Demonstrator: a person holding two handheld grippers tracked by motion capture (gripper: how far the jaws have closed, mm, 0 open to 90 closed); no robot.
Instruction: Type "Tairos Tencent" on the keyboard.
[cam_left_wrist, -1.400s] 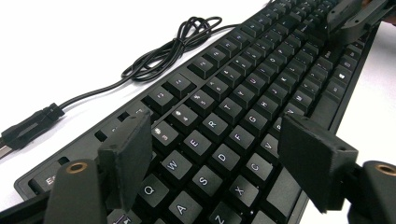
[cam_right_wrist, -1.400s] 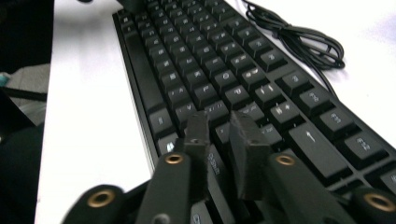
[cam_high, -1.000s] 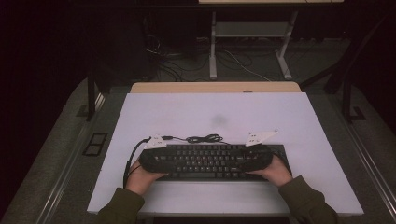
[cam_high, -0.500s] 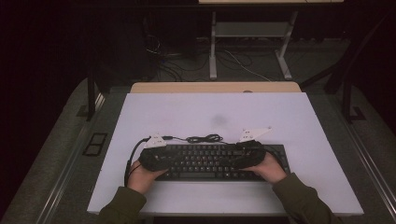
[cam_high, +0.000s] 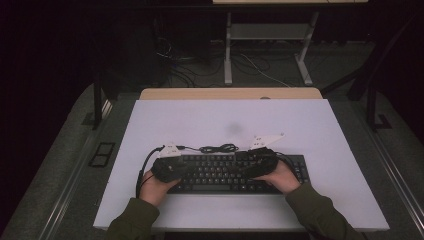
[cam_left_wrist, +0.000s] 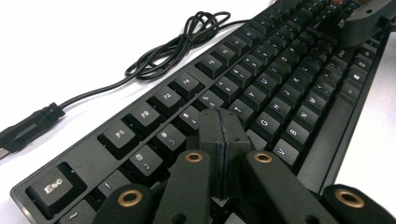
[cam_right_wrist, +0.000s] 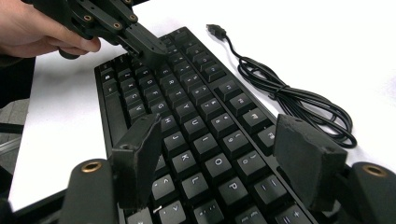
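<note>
A black keyboard (cam_high: 227, 175) lies across the near part of the white table (cam_high: 225, 117). Its black cable (cam_high: 217, 148) is coiled just behind it, ending in a USB plug (cam_left_wrist: 28, 125). My left gripper (cam_left_wrist: 218, 119) is shut with nothing in it, its tips low over the number and top letter rows of the keyboard (cam_left_wrist: 280, 88). My right gripper (cam_right_wrist: 219, 135) stands open above the keyboard's (cam_right_wrist: 196, 116) right letter keys, with nothing between its jaws. The left gripper (cam_right_wrist: 149, 46) also appears at the far end in the right gripper view, a hand behind it.
A light wooden strip (cam_high: 230, 93) borders the table's far edge. Beyond it stand a metal frame (cam_high: 265, 35) and loose floor cables (cam_high: 185, 62) in the dark. Bare white surface stretches behind the keyboard. The cable coil (cam_right_wrist: 289, 95) lies close to the keyboard's back edge.
My right hand and gripper have slid left along the keyboard toward its middle. The left gripper has shifted slightly right. The keyboard and cable stay put.
</note>
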